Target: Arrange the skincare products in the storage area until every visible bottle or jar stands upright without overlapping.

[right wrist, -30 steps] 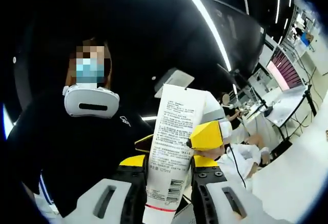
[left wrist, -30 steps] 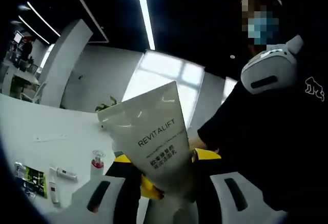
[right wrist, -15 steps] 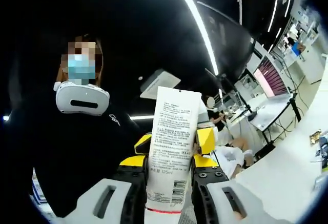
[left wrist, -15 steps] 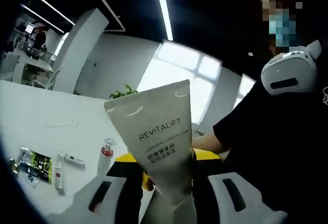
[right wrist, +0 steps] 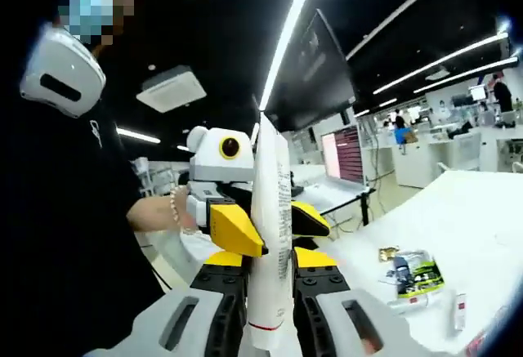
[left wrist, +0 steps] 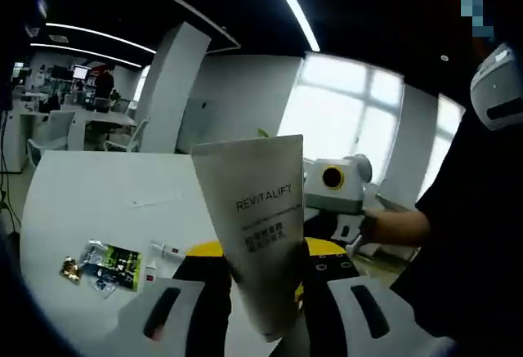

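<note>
Both grippers are clamping one REVITALIFT tube (left wrist: 261,243), held aloft away from the table (left wrist: 90,202): the left gripper (left wrist: 261,279) is pinching its lower body, and the right gripper (right wrist: 270,279) is squeezing the same tube (right wrist: 270,234), seen edge-on. Compared with a second ago, the views are tilting down from the ceiling, bringing the table in, which suggests the tube is heading toward placement. At eight o'clock in the left gripper view, sachets (left wrist: 102,261) and a small tube (left wrist: 167,251) are lying flat; they are showing at four o'clock in the right gripper view (right wrist: 413,271). Nothing is blocking the descent, though the lying items are crowding possible landing spots.
</note>
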`<act>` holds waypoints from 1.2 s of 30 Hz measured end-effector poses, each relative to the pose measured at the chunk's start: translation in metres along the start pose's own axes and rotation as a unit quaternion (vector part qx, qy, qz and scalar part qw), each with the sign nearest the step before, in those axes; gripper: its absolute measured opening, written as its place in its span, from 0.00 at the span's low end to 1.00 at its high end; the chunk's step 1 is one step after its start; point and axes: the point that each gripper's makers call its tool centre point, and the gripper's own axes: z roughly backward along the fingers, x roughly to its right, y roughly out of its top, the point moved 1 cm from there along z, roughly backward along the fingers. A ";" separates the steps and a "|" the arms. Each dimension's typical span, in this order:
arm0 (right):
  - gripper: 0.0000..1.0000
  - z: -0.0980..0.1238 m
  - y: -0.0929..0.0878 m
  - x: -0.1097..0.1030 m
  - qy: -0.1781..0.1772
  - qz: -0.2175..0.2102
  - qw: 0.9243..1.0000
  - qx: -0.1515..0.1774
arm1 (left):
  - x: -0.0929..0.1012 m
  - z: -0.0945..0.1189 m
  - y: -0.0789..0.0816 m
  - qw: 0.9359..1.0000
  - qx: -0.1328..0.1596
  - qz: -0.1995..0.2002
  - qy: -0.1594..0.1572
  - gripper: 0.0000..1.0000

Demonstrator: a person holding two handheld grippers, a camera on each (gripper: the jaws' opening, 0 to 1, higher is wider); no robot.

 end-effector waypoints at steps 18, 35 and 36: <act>0.12 0.011 -0.011 0.023 -0.106 0.073 0.991 -0.020 | 0.008 -0.015 -0.001 1.000 0.003 -0.004 0.019 0.26; 0.09 0.032 -0.019 0.003 0.004 0.042 0.999 0.012 | 0.043 -0.019 0.005 0.989 -0.028 -0.102 -0.104 0.20; 0.09 0.032 -0.019 0.002 0.007 0.046 0.999 0.009 | 0.044 -0.019 0.003 0.988 -0.035 -0.102 -0.108 0.20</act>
